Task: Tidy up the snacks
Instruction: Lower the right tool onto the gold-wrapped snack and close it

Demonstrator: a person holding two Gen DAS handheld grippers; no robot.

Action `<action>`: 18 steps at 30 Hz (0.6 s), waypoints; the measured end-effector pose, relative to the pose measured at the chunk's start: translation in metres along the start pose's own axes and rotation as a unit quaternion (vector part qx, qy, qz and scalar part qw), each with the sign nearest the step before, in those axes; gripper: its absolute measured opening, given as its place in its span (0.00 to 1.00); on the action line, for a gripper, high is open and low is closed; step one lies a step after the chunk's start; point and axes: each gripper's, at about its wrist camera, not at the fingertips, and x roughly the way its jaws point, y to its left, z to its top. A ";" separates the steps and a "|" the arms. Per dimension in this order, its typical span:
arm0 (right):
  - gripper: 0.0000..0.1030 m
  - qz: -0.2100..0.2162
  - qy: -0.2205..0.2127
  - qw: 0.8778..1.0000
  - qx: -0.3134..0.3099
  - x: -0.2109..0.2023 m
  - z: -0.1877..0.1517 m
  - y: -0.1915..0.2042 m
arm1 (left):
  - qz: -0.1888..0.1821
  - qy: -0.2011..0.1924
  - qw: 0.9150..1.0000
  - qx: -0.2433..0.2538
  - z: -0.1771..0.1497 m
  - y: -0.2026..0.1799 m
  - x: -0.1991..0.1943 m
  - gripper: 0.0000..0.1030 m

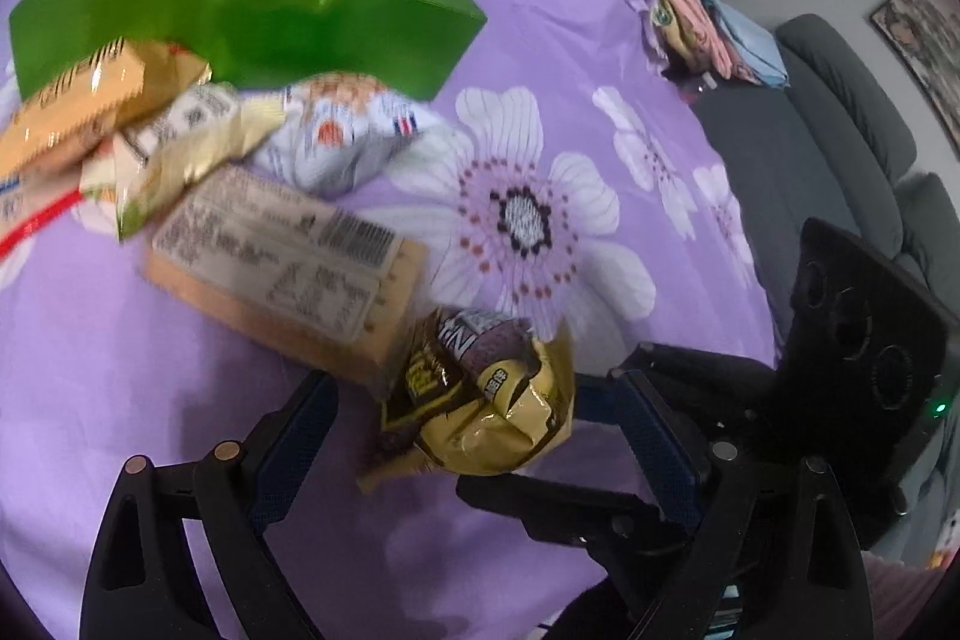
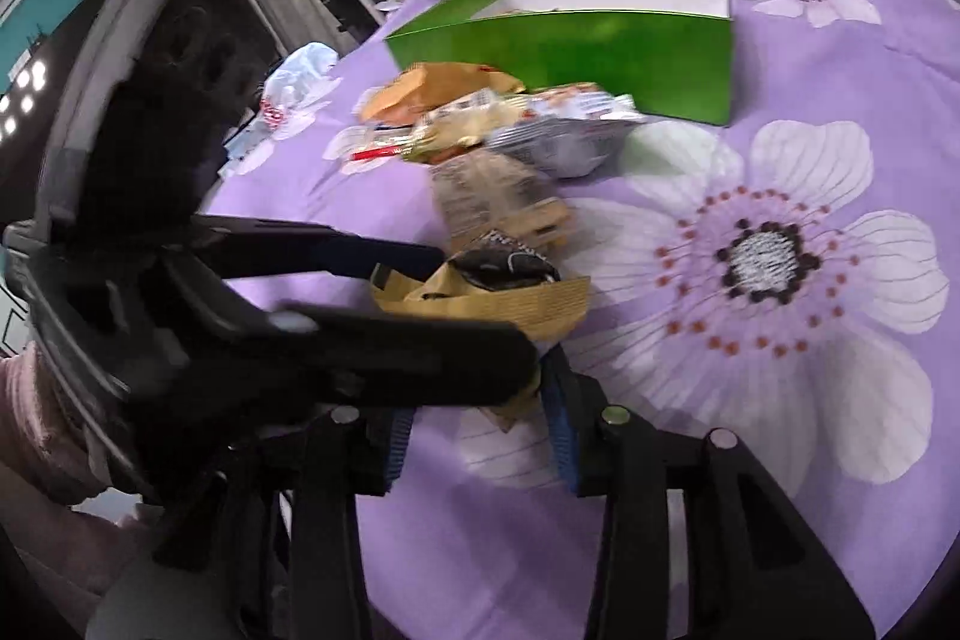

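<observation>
A gold and brown snack packet point(image 1: 480, 400) point(image 2: 480, 292) hangs just above the purple flowered cloth point(image 1: 180, 370). My right gripper point(image 2: 480, 418) point(image 1: 528, 442) comes in from the right and is shut on it, one pad at the packet's edge and one beneath it. My left gripper point(image 1: 471, 382) point(image 2: 486, 304) is open, its fingers wide on either side of the same packet without pressing it. Behind lies a pile of snacks: a flat tan packet point(image 1: 288, 268), a white and blue one point(image 1: 342, 136) and an orange one point(image 1: 72, 100). A green box point(image 1: 240, 28) point(image 2: 600, 58) stands open beyond them with a packet inside.
Folded clothes point(image 1: 690, 10) lie at the table's far right edge, with a grey sofa point(image 1: 840, 130) past it. A white plastic bag point(image 2: 294, 82) rests near the left edge. A pink sleeve point(image 2: 36, 430) shows behind the left gripper.
</observation>
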 end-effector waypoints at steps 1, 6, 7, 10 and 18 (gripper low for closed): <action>0.47 0.000 -0.001 1.000 -0.001 0.000 -0.002 0.003 | 0.003 0.001 1.000 -0.002 -0.002 0.000 0.000 0.90; 0.49 0.003 0.010 1.000 0.003 0.003 -0.010 0.007 | 0.003 0.000 1.000 -0.013 -0.008 0.003 -0.002 0.80; 0.47 0.008 0.015 1.000 0.002 0.005 -0.008 0.004 | 0.004 0.003 1.000 -0.014 -0.009 0.001 -0.001 0.75; 0.41 -0.001 0.023 1.000 -0.009 0.006 -0.015 0.012 | 0.014 0.003 1.000 -0.009 -0.014 -0.002 0.000 0.73; 0.30 -0.015 0.014 1.000 -0.019 0.000 -0.016 0.019 | 0.015 -0.018 1.000 -0.004 -0.019 -0.005 -0.013 0.55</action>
